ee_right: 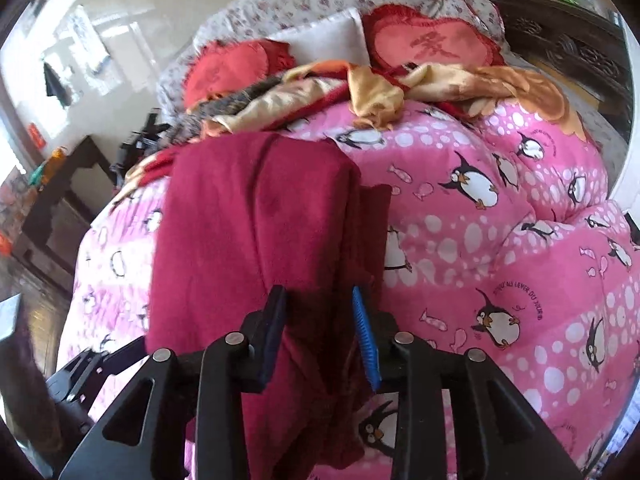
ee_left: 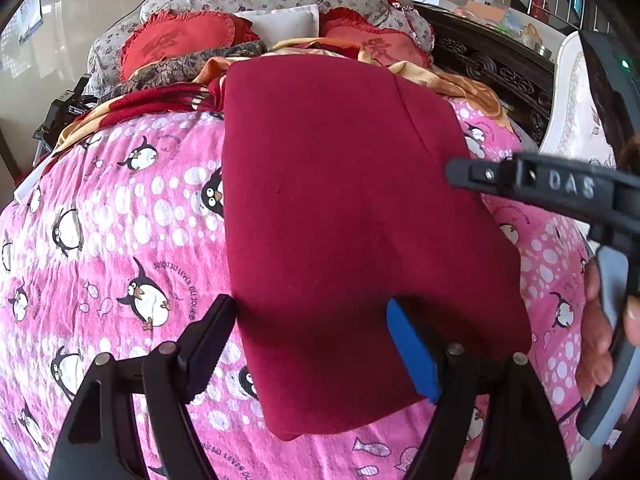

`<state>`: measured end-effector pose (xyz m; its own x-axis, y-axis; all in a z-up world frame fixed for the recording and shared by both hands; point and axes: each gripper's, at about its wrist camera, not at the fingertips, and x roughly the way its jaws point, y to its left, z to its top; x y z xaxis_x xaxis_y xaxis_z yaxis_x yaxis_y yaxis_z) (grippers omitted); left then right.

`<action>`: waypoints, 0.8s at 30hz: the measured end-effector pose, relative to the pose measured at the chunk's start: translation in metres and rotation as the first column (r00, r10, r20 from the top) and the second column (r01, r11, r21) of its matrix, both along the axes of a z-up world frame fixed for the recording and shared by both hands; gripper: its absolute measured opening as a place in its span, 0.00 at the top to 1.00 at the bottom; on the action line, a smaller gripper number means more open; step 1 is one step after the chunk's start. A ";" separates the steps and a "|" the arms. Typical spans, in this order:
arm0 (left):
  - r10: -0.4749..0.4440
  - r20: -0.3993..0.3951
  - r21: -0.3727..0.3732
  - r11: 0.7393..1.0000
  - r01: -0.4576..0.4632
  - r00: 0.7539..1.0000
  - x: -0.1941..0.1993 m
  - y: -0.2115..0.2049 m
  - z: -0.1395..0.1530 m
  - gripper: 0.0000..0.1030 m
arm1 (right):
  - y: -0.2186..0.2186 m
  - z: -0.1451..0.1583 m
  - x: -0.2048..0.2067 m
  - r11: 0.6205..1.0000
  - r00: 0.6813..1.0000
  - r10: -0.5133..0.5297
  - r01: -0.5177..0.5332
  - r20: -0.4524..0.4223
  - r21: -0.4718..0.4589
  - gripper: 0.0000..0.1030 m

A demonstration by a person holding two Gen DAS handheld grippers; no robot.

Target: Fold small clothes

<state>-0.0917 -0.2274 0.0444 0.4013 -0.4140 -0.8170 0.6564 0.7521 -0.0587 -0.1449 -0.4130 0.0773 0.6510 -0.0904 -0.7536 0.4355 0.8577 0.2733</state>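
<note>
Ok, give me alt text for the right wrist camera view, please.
The right gripper straddles a bunched fold of a dark red garment lying on a pink penguin-print quilt. Red heart cushions lie behind.
</note>
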 end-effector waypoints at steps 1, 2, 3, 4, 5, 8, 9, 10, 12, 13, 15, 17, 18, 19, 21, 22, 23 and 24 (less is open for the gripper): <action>0.000 -0.001 0.000 1.000 0.000 1.000 0.000 0.000 0.000 0.20 | -0.002 0.000 0.001 1.000 1.000 -0.007 0.007 0.010 0.005 0.92; 0.001 -0.002 -0.001 1.000 -0.001 1.000 0.001 0.000 0.000 0.20 | -0.003 0.000 0.003 1.000 1.000 -0.008 0.007 0.015 0.006 0.92; 0.001 -0.003 -0.003 1.000 -0.001 1.000 0.001 0.000 0.000 0.19 | -0.005 0.000 0.004 1.000 1.000 -0.003 0.003 0.017 0.005 0.92; 0.003 -0.005 -0.006 1.000 -0.003 1.000 0.001 -0.001 0.000 0.19 | -0.005 0.000 0.005 1.000 1.000 0.003 -0.003 0.020 0.003 0.93; 0.003 -0.006 -0.006 1.000 -0.003 1.000 0.001 -0.001 0.000 0.19 | -0.006 0.000 0.005 1.000 1.000 0.009 -0.009 0.028 -0.001 0.94; 0.002 -0.006 -0.008 1.000 -0.003 1.000 0.001 -0.001 0.000 0.18 | -0.007 0.003 0.003 1.000 0.999 0.025 -0.024 0.044 -0.010 1.00; 0.001 -0.010 -0.011 1.000 -0.001 1.000 0.001 -0.001 0.000 0.18 | -0.007 0.006 0.001 0.999 0.998 0.033 -0.033 0.054 -0.007 1.00; -0.002 -0.015 -0.016 1.000 0.001 1.000 0.001 0.000 0.002 0.18 | -0.006 0.008 0.000 0.999 0.998 0.036 -0.035 0.057 -0.017 1.00; -0.005 -0.033 -0.044 0.999 0.004 0.999 0.003 0.003 0.006 0.18 | -0.003 0.011 -0.004 0.998 0.997 0.044 -0.041 0.064 -0.045 1.00; -0.008 -0.045 -0.076 0.997 0.004 0.999 0.005 0.007 0.011 0.18 | -0.004 0.011 -0.005 0.998 0.997 0.041 -0.037 0.065 -0.050 1.00; -0.006 -0.056 -0.143 0.990 -0.002 0.998 0.010 0.015 0.020 0.18 | -0.009 0.006 -0.007 0.999 0.998 0.028 -0.026 0.058 -0.037 1.00; 0.000 -0.064 -0.179 0.984 -0.012 0.998 0.017 0.021 0.025 0.18 | -0.014 0.003 -0.010 1.000 0.997 0.024 -0.025 0.071 0.003 1.00; 0.000 -0.075 -0.193 0.981 -0.015 0.997 0.022 0.023 0.026 0.17 | -0.017 0.003 -0.014 0.999 0.995 0.027 -0.031 0.097 0.036 1.00; 0.001 -0.090 -0.205 0.979 -0.020 0.996 0.027 0.025 0.025 0.17 | -0.020 0.003 -0.018 0.998 0.993 0.021 -0.029 0.120 0.061 1.00; 0.006 -0.125 -0.223 0.974 -0.034 0.992 0.038 0.028 0.021 0.17 | -0.025 0.001 -0.023 0.995 0.990 0.006 -0.019 0.141 0.094 0.98; 0.008 -0.147 -0.230 0.972 -0.042 0.989 0.043 0.030 0.016 0.17 | -0.027 0.000 -0.025 0.995 0.990 -0.003 -0.012 0.142 0.101 0.76; 0.010 -0.169 -0.236 0.970 -0.050 0.986 0.048 0.030 0.011 0.17 | -0.029 -0.003 -0.026 0.994 0.989 -0.010 -0.006 0.149 0.111 0.69; 0.011 -0.183 -0.239 0.969 -0.056 0.983 0.051 0.031 0.007 0.16 | -0.031 -0.007 -0.028 0.992 0.986 -0.009 -0.013 0.165 0.129 0.67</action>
<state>-0.0405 -0.1968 0.0518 0.2746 -0.5971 -0.7537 0.5931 0.7221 -0.3560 -0.1727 -0.4439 0.0706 0.7673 0.0019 -0.6413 0.3738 0.8113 0.4496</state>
